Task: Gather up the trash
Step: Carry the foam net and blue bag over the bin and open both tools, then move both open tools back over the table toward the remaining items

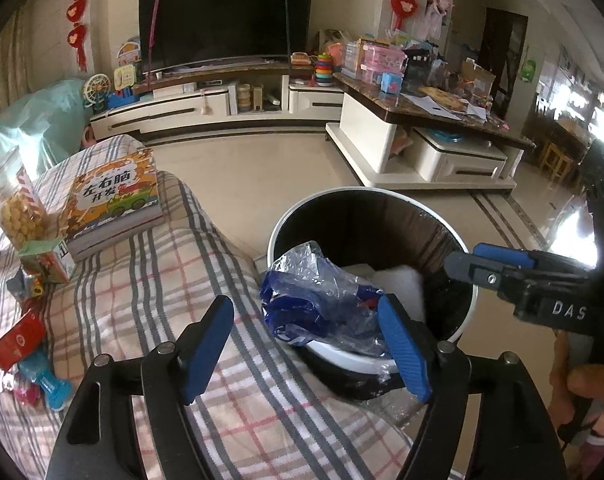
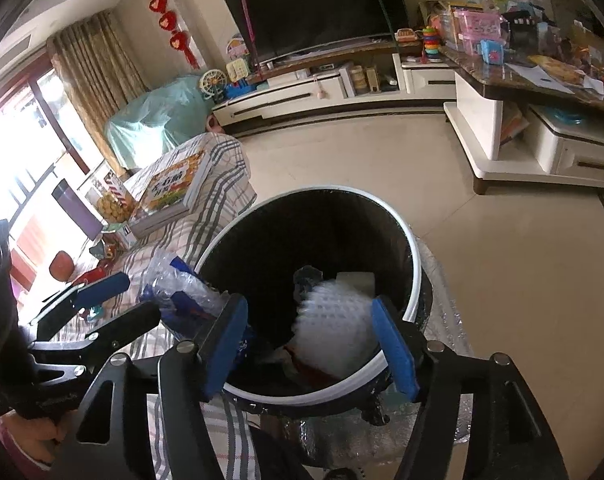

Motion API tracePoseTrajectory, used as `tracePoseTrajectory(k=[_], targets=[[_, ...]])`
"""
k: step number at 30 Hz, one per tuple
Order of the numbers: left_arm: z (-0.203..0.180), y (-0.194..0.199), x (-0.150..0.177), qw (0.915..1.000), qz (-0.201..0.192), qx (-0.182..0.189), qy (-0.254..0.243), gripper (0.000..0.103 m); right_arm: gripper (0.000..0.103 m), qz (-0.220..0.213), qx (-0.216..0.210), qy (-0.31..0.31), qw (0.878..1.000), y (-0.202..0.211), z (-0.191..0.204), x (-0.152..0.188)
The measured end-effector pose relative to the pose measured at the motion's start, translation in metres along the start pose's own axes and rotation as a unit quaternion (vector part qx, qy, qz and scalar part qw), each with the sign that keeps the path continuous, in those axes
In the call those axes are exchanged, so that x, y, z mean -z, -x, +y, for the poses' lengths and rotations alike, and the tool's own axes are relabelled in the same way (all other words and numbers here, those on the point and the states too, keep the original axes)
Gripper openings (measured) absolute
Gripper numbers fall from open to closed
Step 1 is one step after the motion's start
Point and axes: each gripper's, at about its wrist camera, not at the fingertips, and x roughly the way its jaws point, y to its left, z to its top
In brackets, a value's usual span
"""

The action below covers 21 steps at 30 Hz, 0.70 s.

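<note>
Bin [image 2: 412, 264] beside checked sofa [image 1: 154, 300], placed within reach for dropping. Plastic bag [image 1: 314, 296] draped over bin's near rim, half in. White foam [image 2: 334, 320] inside bin. Left gripper [image 1: 306, 352] spread, empty, before bag. Right gripper [image 2: 310, 344] spread, empty, above bin.

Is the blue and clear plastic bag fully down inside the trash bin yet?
No. The plastic bag hangs over the trash bin's near rim, partly outside.

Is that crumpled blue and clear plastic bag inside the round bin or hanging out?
Hanging out: the crumpled blue and clear plastic bag drapes over the white rim of the round black bin.
</note>
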Motion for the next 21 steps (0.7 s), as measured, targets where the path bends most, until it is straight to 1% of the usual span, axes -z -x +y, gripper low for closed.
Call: tracePoseTrajectory(k=[7, 13, 17, 21], targets=[[0.01, 0.007, 0.007, 0.9999, -0.004, 0.005, 0.011, 0.074, 0.067, -0.019, 0.001, -0.01, 1.0, 0.011, -0.002, 0.0], [0.028, 0.016, 0.025, 0.9996, -0.008, 0.002, 0.026, 0.074, 0.068, -0.029, -0.004, -0.015, 0.999, 0.017, 0.002, 0.004], [0.041, 0.019, 0.037, 0.9988, -0.006, 0.003, 0.048, 0.074, 0.068, -0.029, -0.013, -0.014, 0.999, 0.016, 0.008, 0.008], [0.048, 0.023, 0.041, 0.9982, -0.006, 0.002, 0.06, 0.074, 0.069, -0.024, -0.015, -0.003, 1.0, 0.011, 0.018, 0.012]])
